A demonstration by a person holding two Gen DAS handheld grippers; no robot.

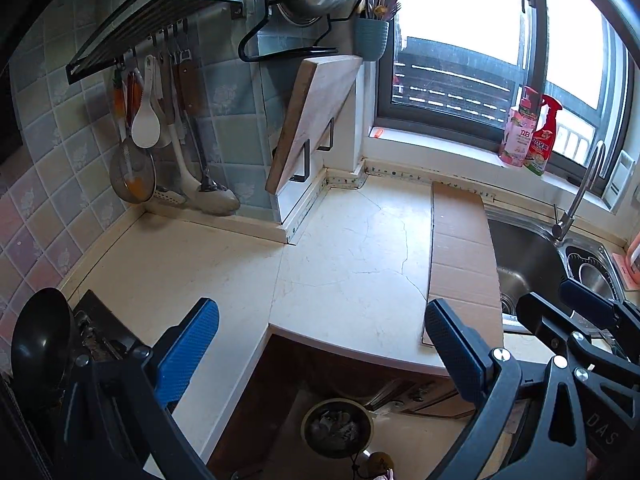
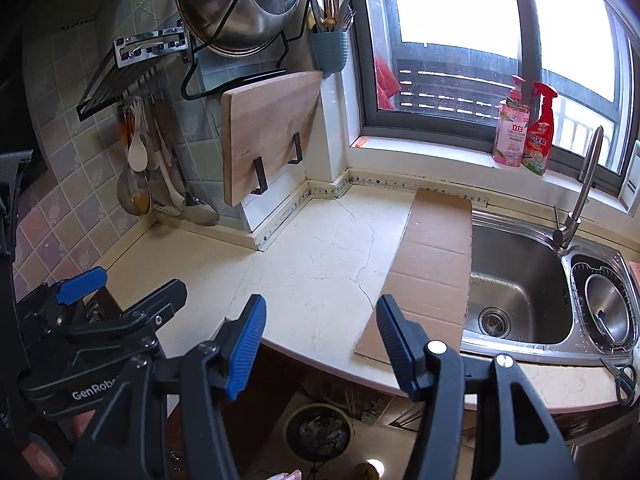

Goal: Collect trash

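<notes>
My left gripper [image 1: 322, 354] fills the bottom of the left wrist view with its blue-padded fingers [image 1: 188, 350] spread wide and nothing between them; through the gap I see the front edge of the pale, cracked tabletop [image 1: 344, 260] and the floor below. My right gripper [image 2: 320, 344] sits low in the right wrist view, its fingers [image 2: 246, 346] apart about halfway and likewise holding nothing. Each gripper shows in the other's view: the right one at the lower right edge of the left wrist picture, the left one at the lower left of the right wrist picture, where a bit of my hand [image 2: 84, 420] shows under it. The trash I can make out lies in a round bin [image 2: 318, 432] on the floor, at the bottom centre of both views under the tabletop's edge, with crumpled grey scraps inside. A flat strip of cardboard [image 2: 432, 272] lies on the tabletop right of centre, its long right edge over the rim of the steel sink [image 2: 520, 280], its near end at the tabletop's front edge, close beyond the right fingers. Behind, at upper centre, a wooden cutting board [image 2: 268, 136] stands in black brackets against the wall, with ladles and a strainer [image 2: 134, 196] hanging to its left. On the window sill at upper right stand a pink bottle [image 2: 510, 132] and a red spray bottle [image 2: 540, 136], side by side. Scissors [image 2: 624, 380] lie at the far right edge of the tabletop.
</notes>
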